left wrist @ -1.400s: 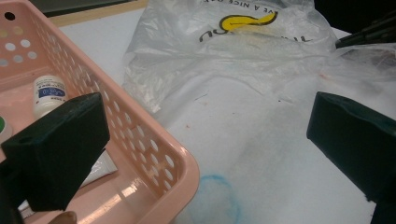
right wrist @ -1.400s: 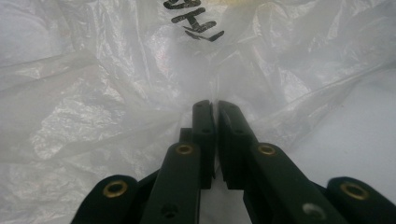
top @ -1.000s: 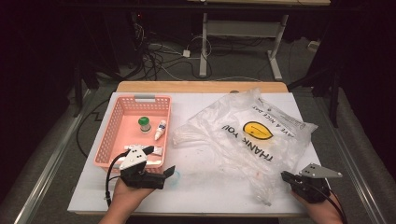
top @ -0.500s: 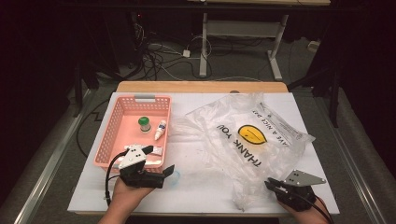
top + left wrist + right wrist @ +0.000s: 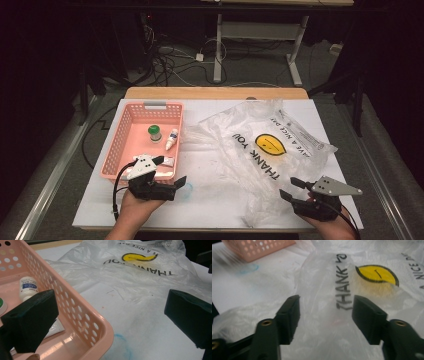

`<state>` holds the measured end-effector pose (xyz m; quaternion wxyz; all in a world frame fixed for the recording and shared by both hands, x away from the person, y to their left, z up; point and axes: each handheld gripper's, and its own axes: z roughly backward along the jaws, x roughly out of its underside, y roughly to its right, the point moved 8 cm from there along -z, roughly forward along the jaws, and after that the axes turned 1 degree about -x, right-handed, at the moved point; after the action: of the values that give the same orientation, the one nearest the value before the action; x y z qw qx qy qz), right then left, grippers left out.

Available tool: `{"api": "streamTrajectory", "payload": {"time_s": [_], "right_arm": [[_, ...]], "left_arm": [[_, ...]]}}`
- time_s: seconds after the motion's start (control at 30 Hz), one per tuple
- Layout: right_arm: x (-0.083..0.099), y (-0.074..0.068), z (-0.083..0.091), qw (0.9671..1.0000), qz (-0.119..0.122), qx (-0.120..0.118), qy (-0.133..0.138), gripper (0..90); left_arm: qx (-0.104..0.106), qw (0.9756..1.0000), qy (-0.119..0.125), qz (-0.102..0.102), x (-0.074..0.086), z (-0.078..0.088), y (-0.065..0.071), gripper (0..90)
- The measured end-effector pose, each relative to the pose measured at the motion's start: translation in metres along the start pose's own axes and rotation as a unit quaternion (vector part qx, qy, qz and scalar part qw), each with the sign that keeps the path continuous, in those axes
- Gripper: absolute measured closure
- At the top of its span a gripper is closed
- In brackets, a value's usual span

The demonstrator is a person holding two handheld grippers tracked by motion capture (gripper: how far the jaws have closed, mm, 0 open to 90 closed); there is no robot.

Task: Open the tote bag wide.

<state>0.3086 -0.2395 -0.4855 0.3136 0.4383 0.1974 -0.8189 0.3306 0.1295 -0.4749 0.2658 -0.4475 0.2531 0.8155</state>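
One plastic bag (image 5: 260, 150) lay crumpled across the white table (image 5: 210, 200), just right of the one pink basket (image 5: 131, 145). Inside the basket sat three things: one green-capped jar (image 5: 154, 133), one small white bottle (image 5: 172, 139) beside it, and one flat packet (image 5: 167, 161) nearer the basket's front wall. Two grippers were in play. The left gripper (image 5: 181, 182) stood at the basket's front right corner, jaws spread wide and holding nothing. The right gripper (image 5: 291, 189), well right of the basket at the bag's near edge, had just been opening its jaws; bag film lay between them, the pads clear of it.
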Motion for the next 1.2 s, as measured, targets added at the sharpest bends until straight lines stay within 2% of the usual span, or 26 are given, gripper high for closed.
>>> {"api": "streamTrajectory", "payload": {"time_s": [0.03,0.07,0.1,0.17,0.27,0.47,0.77,1.03,1.2], "right_arm": [[-0.004,0.001,-0.001,1.0,-0.001,-0.001,0.006,34.8],[-0.013,0.002,-0.005,0.9999,-0.004,-0.004,0.013,26.7],[-0.013,0.002,-0.005,0.9999,-0.004,-0.004,0.013,26.7],[-0.02,0.003,-0.008,0.9999,0.003,-0.004,0.013,19.8],[-0.031,0.006,-0.017,0.9998,0.002,-0.006,0.019,14.9],[-0.043,0.018,-0.042,1.0,0.004,0.005,0.006,0.6],[-0.061,0.029,-0.079,0.9998,0.002,0.02,0.004,0.3],[-0.073,0.023,-0.112,1.0,0.004,0.006,-0.002,0.3],[-0.075,0.022,-0.125,0.9999,-0.001,-0.001,-0.01,0.3]], "left_arm": [[0.0,1.0,0.004,0.001,-0.001,0.0,0.0,0.0],[0.001,1.0,0.005,0.001,-0.001,0.001,0.001,0.0],[0.0,1.0,0.005,0.0,-0.001,0.001,0.001,0.0],[0.001,1.0,0.005,-0.001,-0.001,0.001,0.002,0.0],[0.0,1.0,0.006,0.0,-0.001,0.002,0.003,0.0],[0.004,1.0,0.004,-0.005,-0.002,0.002,0.007,0.0],[0.003,1.0,-0.002,0.005,-0.002,0.003,0.005,0.0],[-0.001,1.0,-0.007,-0.004,-0.001,0.001,0.004,0.0],[0.007,0.9999,-0.013,0.004,-0.001,0.002,0.005,0.0]]}}
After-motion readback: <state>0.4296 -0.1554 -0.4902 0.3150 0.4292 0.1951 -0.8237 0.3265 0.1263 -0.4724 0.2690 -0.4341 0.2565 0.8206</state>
